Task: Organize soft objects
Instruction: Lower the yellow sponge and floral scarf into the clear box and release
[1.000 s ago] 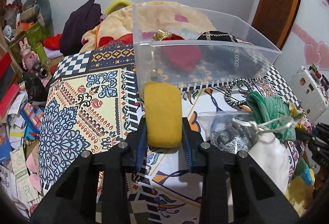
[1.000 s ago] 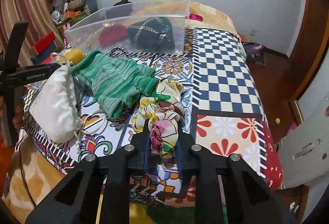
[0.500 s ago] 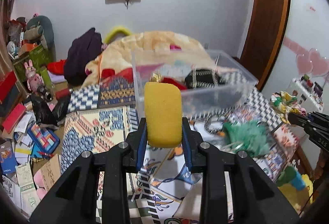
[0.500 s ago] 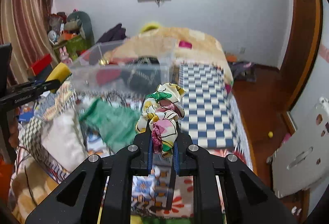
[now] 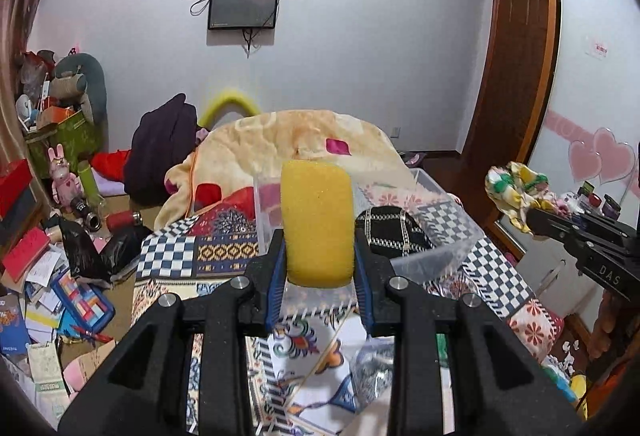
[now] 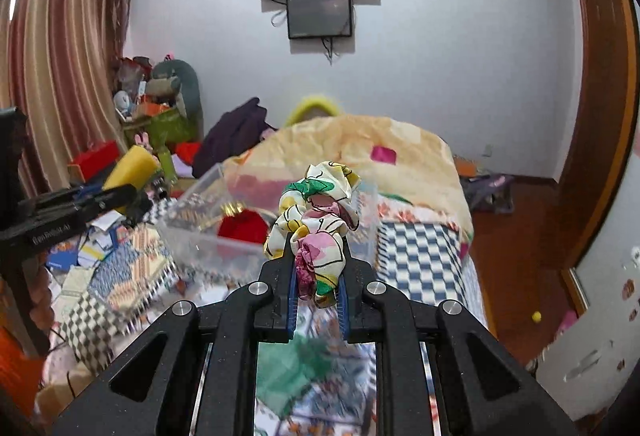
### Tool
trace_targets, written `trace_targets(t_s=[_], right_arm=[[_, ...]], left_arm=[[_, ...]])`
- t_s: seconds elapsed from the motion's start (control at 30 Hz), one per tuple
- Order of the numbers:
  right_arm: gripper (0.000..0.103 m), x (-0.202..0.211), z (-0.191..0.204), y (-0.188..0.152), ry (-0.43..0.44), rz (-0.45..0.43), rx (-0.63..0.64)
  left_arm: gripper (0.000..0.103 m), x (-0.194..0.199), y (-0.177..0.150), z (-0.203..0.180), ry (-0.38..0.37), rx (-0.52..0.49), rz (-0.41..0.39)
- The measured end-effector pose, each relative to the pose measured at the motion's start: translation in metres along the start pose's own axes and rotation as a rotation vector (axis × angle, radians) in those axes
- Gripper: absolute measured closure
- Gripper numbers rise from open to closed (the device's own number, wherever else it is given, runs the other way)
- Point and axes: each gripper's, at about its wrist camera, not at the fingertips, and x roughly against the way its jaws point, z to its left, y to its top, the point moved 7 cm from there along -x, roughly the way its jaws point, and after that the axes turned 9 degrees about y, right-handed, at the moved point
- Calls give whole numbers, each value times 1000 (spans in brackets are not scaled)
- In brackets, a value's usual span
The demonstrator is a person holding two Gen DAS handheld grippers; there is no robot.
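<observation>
My left gripper is shut on a yellow sponge and holds it in the air before a clear plastic bin. The bin holds a black patterned item and a red item. My right gripper is shut on a floral fabric scrunchie, raised over the bed near the bin. Each gripper shows in the other view: the right gripper at right, the left gripper at left.
The bed has a patterned cover and a beige blanket behind the bin. A green cloth lies below my right gripper. Clutter covers the floor at left. A wardrobe stands at right.
Both grippers have lifted and tilted up with their objects held. The bin now sits lower and farther in both views, and the wall screens have come into sight.
</observation>
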Motion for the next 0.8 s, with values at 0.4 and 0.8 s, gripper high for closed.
trace_targets(t_s=[0.4,0.8], right_arm=[[89,-53,8,21,50,29,4],[89,-108,13,7,68,163,4]], left_arm=[[72,-44,11,-7,-1,-8,46],[72,-101,0,-11,16,-34,157]])
